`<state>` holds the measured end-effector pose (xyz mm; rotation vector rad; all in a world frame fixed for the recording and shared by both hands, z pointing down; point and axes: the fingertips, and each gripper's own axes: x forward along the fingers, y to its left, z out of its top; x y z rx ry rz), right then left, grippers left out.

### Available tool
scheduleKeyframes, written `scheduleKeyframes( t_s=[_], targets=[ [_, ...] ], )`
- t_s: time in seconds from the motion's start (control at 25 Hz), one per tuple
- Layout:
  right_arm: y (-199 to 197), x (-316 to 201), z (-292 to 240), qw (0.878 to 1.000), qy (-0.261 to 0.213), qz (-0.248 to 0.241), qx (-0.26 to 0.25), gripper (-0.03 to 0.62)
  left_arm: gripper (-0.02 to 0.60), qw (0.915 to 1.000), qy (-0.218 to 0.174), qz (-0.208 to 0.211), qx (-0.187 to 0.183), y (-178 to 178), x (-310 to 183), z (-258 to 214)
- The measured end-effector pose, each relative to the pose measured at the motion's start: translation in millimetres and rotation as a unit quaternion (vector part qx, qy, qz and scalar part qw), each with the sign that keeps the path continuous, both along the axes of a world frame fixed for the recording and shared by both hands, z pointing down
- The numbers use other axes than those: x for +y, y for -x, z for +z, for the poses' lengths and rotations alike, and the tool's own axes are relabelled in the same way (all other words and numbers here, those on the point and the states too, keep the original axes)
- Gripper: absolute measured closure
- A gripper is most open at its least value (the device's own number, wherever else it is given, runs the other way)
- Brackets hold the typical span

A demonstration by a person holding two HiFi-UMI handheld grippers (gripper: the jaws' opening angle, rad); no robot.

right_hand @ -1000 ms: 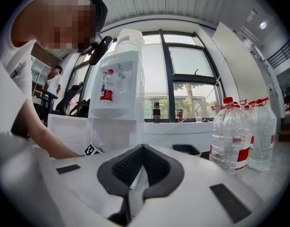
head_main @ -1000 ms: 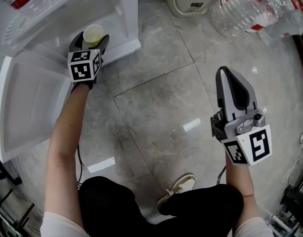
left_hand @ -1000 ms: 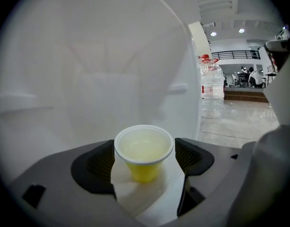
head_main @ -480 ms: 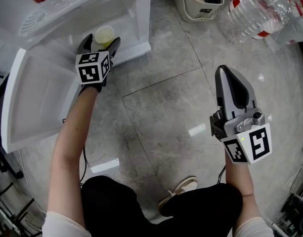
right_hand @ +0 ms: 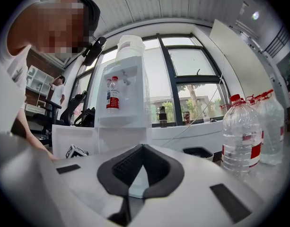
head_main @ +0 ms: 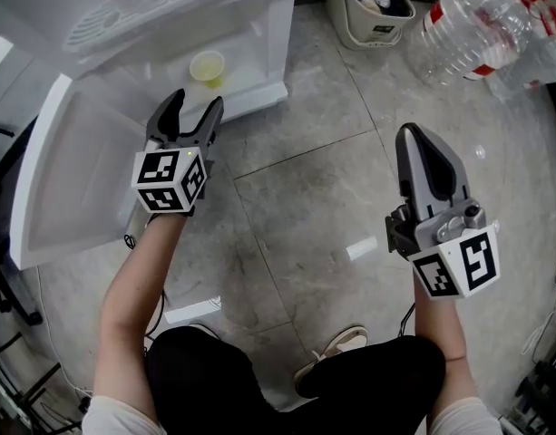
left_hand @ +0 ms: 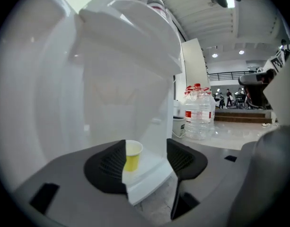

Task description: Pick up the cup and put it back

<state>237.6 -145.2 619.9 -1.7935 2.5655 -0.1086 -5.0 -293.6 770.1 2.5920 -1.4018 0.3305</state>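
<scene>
Hanging in front of the white water dispenser (head_main: pixel 259 16), the left gripper (head_main: pixel 196 107) has its jaws spread. They have just been closing a little, and nothing is between its pads. The cup (head_main: pixel 208 66), a small paper one with yellow sides, stands upright on the low ledge (head_main: pixel 255 82) of the dispenser, apart from the gripper and beyond its tips. In the left gripper view the cup appears in the gap between the jaws, close to the left pad but not touched by it. The right gripper (head_main: pixel 412 136) is over the grey floor (head_main: pixel 296 198), well apart from the cup, and the right gripper view shows its jaws pressed together at the tips with nothing between them. Only the head view shows the person's shoe (head_main: pixel 336 341) and the beige bin (head_main: pixel 364 30) beside the large water bottles (head_main: pixel 473 16). Only the right gripper view shows the dispenser from the front, with a small red-labelled bottle (right_hand: pixel 113 94) on its upper shelf and a window (right_hand: pixel 182 98) behind it. The left gripper view alone shows a far hall with some people (left_hand: pixel 228 98) standing.
</scene>
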Motion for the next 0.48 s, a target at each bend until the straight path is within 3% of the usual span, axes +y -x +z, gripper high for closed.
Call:
scheduleKeyframes(
  t_s=[0.2,0.36,0.48],
  targets=[
    [8,-10,-7,1.0,-0.013,0.002,-0.002,0.574,0.528,0.9998,0.001,-0.015,0.011,20,12,-12],
    [25,-18,-33,0.997,-0.055,-0.006,0.059,0.574,0.557,0.9998,0.018,-0.001,0.003,37,17,-13],
    [43,-27,-52,0.994,-0.059,-0.018,0.091,0.574,0.558,0.9993,0.035,-0.008,-0.013,49,24,-18]
  ],
)
